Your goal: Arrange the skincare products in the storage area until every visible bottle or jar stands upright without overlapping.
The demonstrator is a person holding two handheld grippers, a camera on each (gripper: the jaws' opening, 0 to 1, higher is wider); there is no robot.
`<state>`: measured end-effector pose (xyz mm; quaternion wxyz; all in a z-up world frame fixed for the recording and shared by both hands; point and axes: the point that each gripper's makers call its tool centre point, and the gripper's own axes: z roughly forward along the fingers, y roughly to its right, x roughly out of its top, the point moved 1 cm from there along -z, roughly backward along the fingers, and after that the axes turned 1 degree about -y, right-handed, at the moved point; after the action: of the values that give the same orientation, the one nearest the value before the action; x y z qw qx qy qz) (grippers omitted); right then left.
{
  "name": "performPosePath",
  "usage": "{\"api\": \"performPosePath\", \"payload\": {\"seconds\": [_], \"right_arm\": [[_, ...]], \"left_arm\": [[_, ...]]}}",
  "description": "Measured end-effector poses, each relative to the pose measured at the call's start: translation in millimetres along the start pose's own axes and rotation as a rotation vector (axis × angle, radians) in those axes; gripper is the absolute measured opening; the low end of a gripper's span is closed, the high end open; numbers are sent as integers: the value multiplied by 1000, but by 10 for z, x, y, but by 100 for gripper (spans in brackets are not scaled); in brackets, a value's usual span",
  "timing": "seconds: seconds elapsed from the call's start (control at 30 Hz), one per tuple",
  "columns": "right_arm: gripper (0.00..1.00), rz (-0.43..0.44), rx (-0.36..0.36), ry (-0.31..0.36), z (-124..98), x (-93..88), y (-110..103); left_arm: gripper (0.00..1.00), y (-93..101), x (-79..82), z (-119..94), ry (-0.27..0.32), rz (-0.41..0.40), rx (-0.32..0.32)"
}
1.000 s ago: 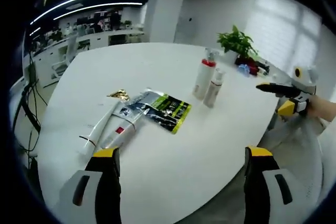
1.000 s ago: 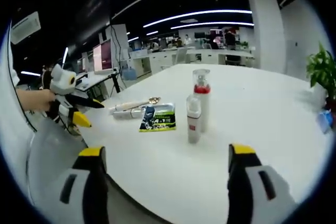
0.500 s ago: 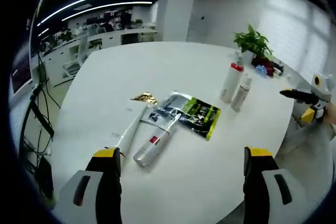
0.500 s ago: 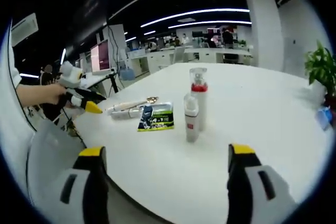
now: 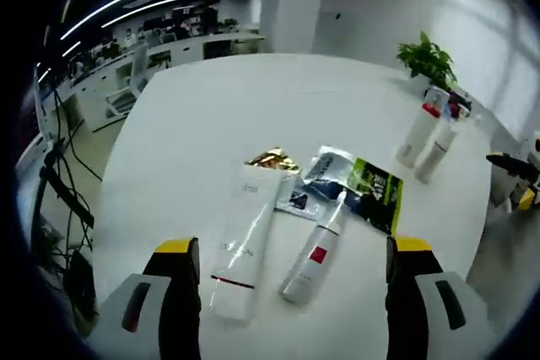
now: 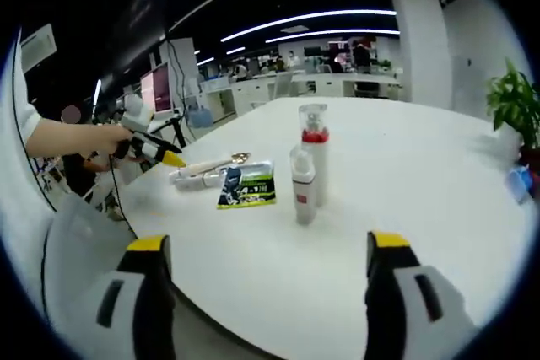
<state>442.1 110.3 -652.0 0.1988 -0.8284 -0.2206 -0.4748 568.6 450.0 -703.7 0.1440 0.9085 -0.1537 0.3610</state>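
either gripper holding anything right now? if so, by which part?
Nothing held. The left gripper is open above the lying tubes; the right gripper is open, short of the standing bottles.

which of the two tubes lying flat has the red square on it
The smaller silver tube, the one nearer the green packet. The longer white tube beside it has only a thin dark band near its end.

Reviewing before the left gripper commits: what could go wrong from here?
1. The long white tube and the slimmer red-labelled white tube lie side by side; the open left gripper might catch both.
2. Both lie against the green-and-black sachet; lifting may drag it.
3. Narrow tubes may topple once stood up.
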Motion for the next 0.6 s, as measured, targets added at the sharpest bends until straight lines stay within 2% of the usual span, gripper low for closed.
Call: {"api": "performPosePath", "payload": {"seconds": [0.23, 0.43, 0.6], "right_arm": [[96, 7, -11, -8, 8, -15, 25], [96, 6, -15, -17, 18, -30, 28], [96, 9, -14, -28, 31, -52, 30]], "left_arm": [[82, -150, -43, 188, -89, 46, 14], [73, -267, -93, 339, -167, 99, 37], [66, -320, -65, 423, -193, 110, 51]]}}
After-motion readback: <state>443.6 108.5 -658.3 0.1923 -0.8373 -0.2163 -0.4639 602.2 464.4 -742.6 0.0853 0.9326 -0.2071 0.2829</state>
